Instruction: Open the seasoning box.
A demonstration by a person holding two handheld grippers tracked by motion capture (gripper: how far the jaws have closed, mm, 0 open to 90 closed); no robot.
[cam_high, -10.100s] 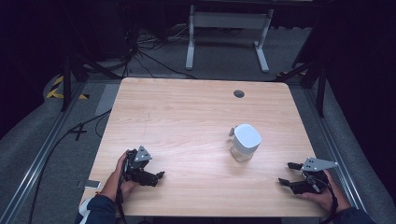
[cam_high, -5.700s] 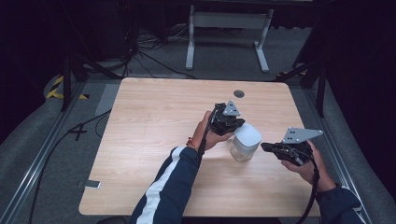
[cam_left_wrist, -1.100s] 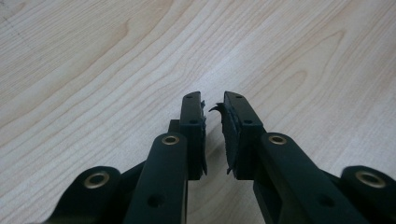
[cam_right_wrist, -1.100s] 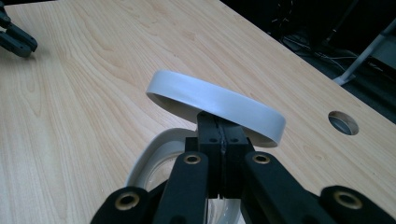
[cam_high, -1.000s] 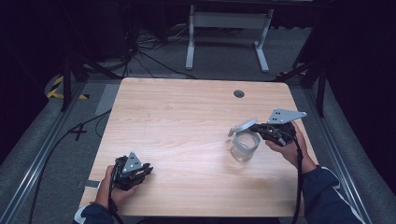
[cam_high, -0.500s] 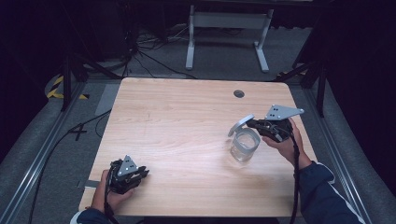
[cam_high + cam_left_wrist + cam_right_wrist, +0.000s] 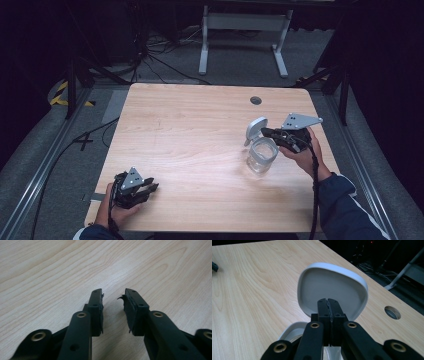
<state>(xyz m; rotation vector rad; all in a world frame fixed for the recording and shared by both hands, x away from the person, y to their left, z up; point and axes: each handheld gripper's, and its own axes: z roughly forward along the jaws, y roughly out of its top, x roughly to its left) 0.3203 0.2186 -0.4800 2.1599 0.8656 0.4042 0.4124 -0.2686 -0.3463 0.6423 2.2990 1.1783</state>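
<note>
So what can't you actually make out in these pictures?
- Container's contents: too small in the high view; the right gripper's own arms cover its opening in the right gripper view.
- How the jaws bite the lid: hidden behind the jaws.
- Left hand: partly cut off by the bottom edge.

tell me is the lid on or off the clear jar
Off. The right tongs hold the white lid tilted above the clear jar, whose mouth is open.

The table (image 7: 200, 140) is pale wood with a wavy brown grain. Both grippers' jaws are black with brass-coloured rivets. The lid (image 7: 332, 290) is white outside, pale grey inside; the jar (image 7: 261, 156) is clear. The sleeve (image 7: 345, 210) is dark blue with a white stripe.
</note>
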